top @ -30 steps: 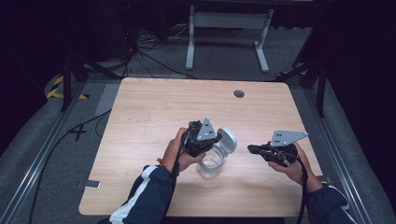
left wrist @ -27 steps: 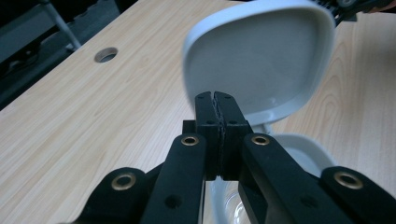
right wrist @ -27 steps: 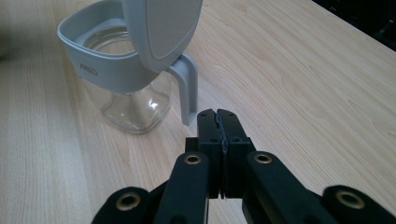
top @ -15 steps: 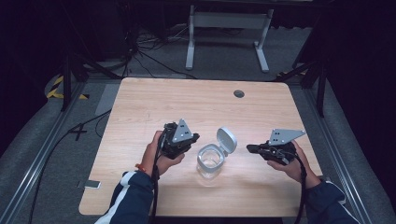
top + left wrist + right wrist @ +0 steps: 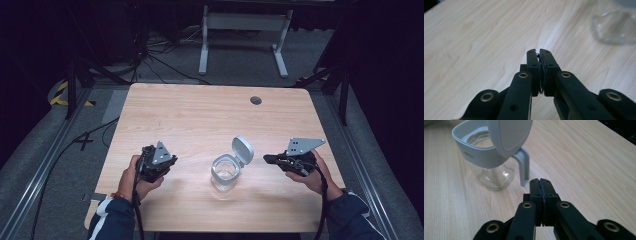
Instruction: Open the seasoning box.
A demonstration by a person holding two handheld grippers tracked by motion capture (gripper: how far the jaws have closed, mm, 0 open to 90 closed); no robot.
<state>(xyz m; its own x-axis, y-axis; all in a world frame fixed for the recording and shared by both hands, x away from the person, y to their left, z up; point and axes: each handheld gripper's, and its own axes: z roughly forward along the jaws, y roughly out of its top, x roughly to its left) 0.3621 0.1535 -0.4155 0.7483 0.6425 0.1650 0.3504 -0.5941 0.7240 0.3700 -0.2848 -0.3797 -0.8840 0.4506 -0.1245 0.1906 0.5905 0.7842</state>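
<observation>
Both grippers are clenched with nothing between the jaws. In the left gripper view the two black jaws of the left gripper (image 5: pixel 540 53) are pressed together over bare wood, and in the right gripper view the right gripper (image 5: pixel 540 182) shows the same. In the high view the left gripper (image 5: pixel 159 162) is held in the person's left hand (image 5: pixel 134 176) at the left front part of the table, and the right gripper (image 5: pixel 280 160) is in the right hand (image 5: pixel 310 175) at the right front part.

Between them stands a clear glass jar (image 5: pixel 225 172) with a grey collar around its mouth. It is upright on the table, apart from both grippers and nearer to the right one. Its grey lid (image 5: pixel 243 148) is hinged at the side toward the right gripper and stands open, raised almost upright, so the mouth faces up. In the right gripper view the jar (image 5: pixel 490 170) looks empty; the wood shows through the glass. A grey handle-like part (image 5: pixel 523 166) hangs down from the collar, just beyond the tips of the right jaws but not touching them. In the left gripper view only a blurred edge of the jar (image 5: pixel 615 27) is at the upper right.

The table (image 5: pixel 200 115) is light wood with a small dark round hole (image 5: pixel 256 100) near the far edge. Around it the floor is grey, with black cables (image 5: pixel 165 60) and a grey metal stand (image 5: pixel 245 30) behind the table, and the room beyond is dark.
</observation>
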